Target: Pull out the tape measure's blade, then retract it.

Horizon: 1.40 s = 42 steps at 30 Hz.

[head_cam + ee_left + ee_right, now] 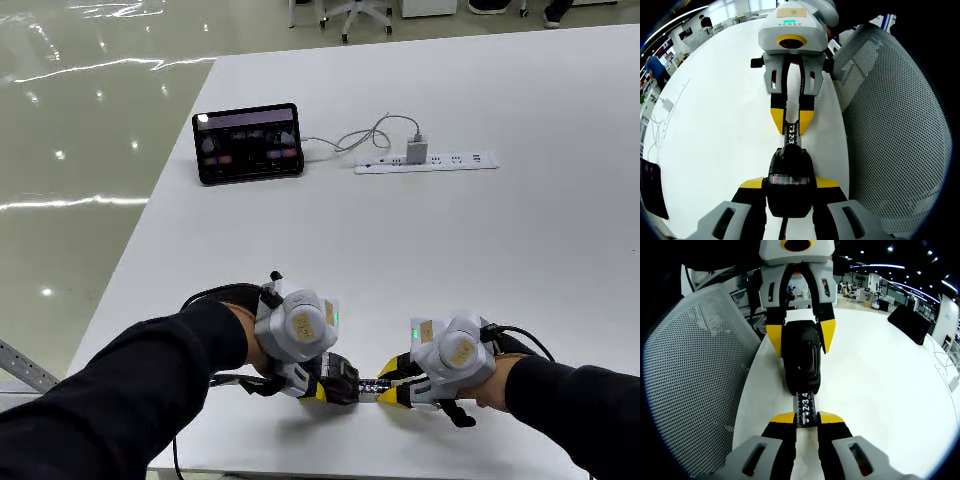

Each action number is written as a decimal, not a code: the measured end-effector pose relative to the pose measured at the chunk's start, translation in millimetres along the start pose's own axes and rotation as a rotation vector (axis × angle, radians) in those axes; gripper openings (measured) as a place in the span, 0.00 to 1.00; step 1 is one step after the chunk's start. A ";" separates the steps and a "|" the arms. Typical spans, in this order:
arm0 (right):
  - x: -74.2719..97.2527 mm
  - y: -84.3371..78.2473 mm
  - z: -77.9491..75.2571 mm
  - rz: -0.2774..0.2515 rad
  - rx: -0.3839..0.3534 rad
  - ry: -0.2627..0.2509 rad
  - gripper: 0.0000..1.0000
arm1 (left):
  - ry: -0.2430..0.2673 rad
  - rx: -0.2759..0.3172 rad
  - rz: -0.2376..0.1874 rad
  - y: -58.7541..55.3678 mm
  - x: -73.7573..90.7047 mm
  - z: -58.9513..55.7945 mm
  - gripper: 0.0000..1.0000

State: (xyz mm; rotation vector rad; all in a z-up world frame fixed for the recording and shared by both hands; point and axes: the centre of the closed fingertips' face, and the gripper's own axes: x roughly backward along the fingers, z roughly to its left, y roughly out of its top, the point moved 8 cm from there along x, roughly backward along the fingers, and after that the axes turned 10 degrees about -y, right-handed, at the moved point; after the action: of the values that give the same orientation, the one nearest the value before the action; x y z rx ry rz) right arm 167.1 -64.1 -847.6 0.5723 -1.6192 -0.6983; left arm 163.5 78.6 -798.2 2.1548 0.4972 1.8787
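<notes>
Head view: left tool [330, 388] is clamped on the tape measure [787, 175] case, near the front edge of the white surface [450, 250]. Right tool [806, 418] is closed on a short run of blade [805, 405] btwn them. Risk: blade slips from the thin pinch & snaps back, or the case twists if the pull goes off-axis. Room: tablet [248, 142], power strip [430, 161] w/ charger [416, 150], glossy floor [80, 120], mesh chair [900, 125].
</notes>
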 end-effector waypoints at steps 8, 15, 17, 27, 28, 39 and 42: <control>1.7 -1.6 -0.9 0.003 0.003 0.004 0.11 | 0.007 -0.007 -0.003 0.1 -0.1 -0.6 0.31; 3.5 -3.4 -1.4 0.008 0.003 0.005 0.11 | 0.009 -0.008 -0.001 0.7 -0.4 -0.7 0.31; 4.1 -3.9 -1.1 0.010 0.001 0.004 0.11 | 0.009 -0.007 -0.002 0.8 -0.5 -1.0 0.31; 6.9 -6.7 -2.6 0.010 0.007 -0.004 0.10 | 0.035 -0.010 -0.015 -0.3 -0.3 -3.5 0.31; 7.2 -7.0 -2.8 0.011 0.007 -0.003 0.11 | 0.037 -0.009 -0.017 -0.3 -0.4 -3.7 0.31; 10.7 -9.3 -4.7 0.020 -0.002 0.001 0.11 | 0.019 0.001 -0.025 -0.5 -0.7 -1.2 0.31; 11.9 -9.9 -4.7 0.020 -0.007 0.000 0.11 | 0.014 -0.001 -0.020 0.3 -1.2 -1.3 0.31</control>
State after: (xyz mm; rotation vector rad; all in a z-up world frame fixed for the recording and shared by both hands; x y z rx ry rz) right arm 169.7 -80.0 -846.1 0.5498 -1.6201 -0.6894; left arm 162.1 77.7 -798.9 2.1285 0.5186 1.8845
